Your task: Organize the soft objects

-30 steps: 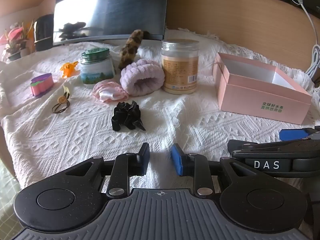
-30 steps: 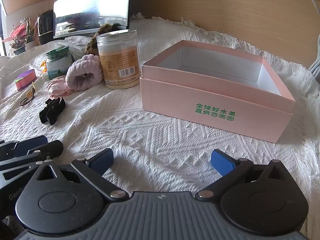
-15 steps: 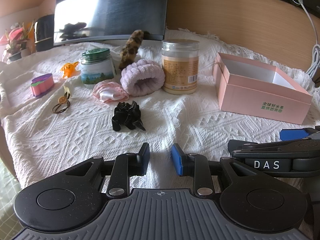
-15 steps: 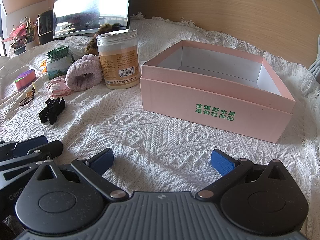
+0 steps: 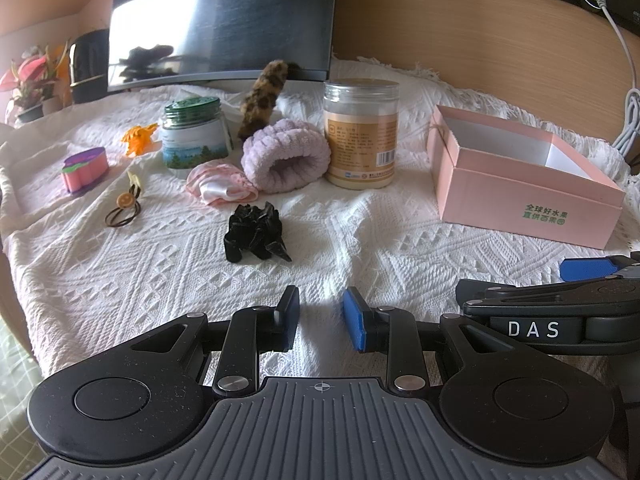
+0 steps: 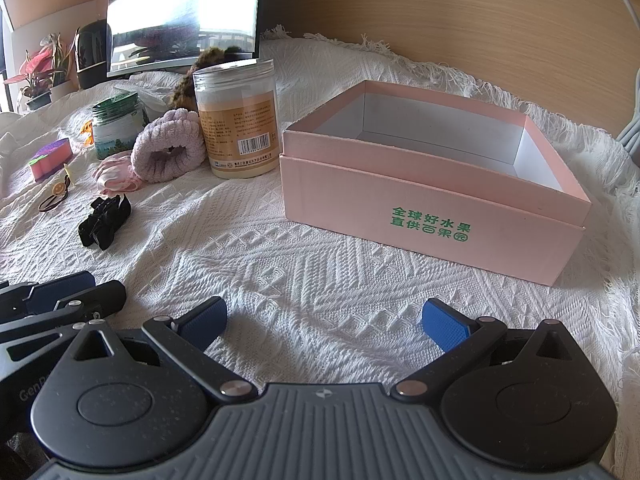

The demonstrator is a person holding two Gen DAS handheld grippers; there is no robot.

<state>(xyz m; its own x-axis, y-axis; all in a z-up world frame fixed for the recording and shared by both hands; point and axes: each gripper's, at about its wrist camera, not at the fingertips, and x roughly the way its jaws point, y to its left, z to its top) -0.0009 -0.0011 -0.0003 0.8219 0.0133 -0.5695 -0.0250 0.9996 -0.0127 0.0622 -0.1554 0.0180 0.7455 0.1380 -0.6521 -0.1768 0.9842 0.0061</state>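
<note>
A: Two grippers hover low over the white knitted cloth (image 5: 140,272), and neither holds anything. The left gripper (image 5: 320,320) has its blue pads drawn near each other with a narrow gap of cloth showing between them; nothing is in that gap. The right gripper (image 6: 324,320) is spread wide, with bare cloth between its fingers.

B: Where do the soft things lie, taking the tall clear jar (image 5: 361,133) as the mark?

A: The lilac plush scrunchie (image 5: 285,155) lies just left of the jar, touching its base or nearly so. The pink satin scrunchie (image 5: 219,184) is left of that, pressed against the lilac one. The leopard-print scrunchie (image 5: 262,98) stands up behind and to the left of the jar. The black bow (image 5: 256,232) sits in front of the jar and to its left, apart from the rest, nearest the left gripper.

B: And the box?

A: The pink box (image 6: 432,216) stands open to the right of the jar, near it but not touching, with its white inside bare and green print on the front wall.

B: Anything else left of the jar?

A: The green-lidded jar (image 5: 193,134), an orange clip (image 5: 138,138), a smiley hair tie (image 5: 124,208), and a purple and pink block (image 5: 85,168) farthest out. A dark monitor (image 5: 224,20) stands behind them all.
</note>
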